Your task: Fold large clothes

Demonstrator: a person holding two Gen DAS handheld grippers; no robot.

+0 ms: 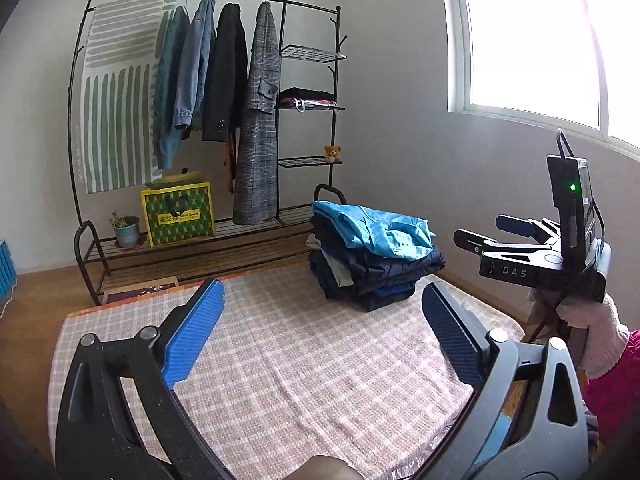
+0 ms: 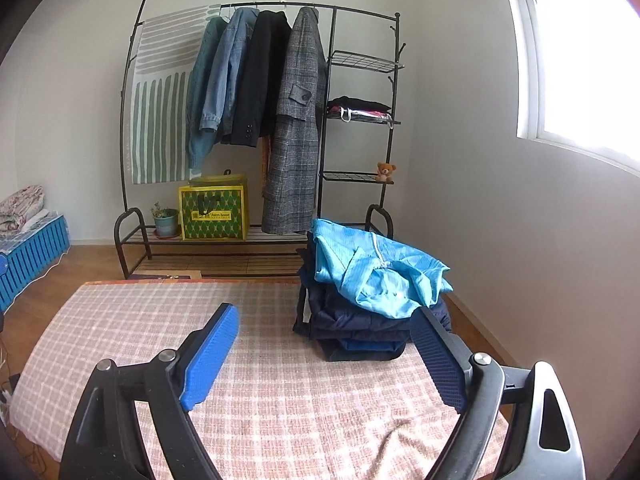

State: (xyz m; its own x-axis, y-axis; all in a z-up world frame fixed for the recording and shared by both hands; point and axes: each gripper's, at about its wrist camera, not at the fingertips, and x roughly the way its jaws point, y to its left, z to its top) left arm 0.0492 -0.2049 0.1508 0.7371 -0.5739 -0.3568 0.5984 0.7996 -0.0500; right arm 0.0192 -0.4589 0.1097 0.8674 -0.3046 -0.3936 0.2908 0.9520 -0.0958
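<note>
- Your left gripper (image 1: 324,308) and right gripper (image 2: 328,340) hover tilted down over the checked table cover (image 1: 280,360), jaws spread wide, empty.
- Folded clothes stack (image 2: 372,296) lies far right, light-blue jacket (image 2: 376,276) on top.
- "DAS" on the right gripper's body.

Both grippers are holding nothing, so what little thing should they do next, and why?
Probably reach for another garment: the left gripper and right gripper are open and empty over the bare pink checked cloth, and the bright blue jacket already lies folded on the pile.
</note>
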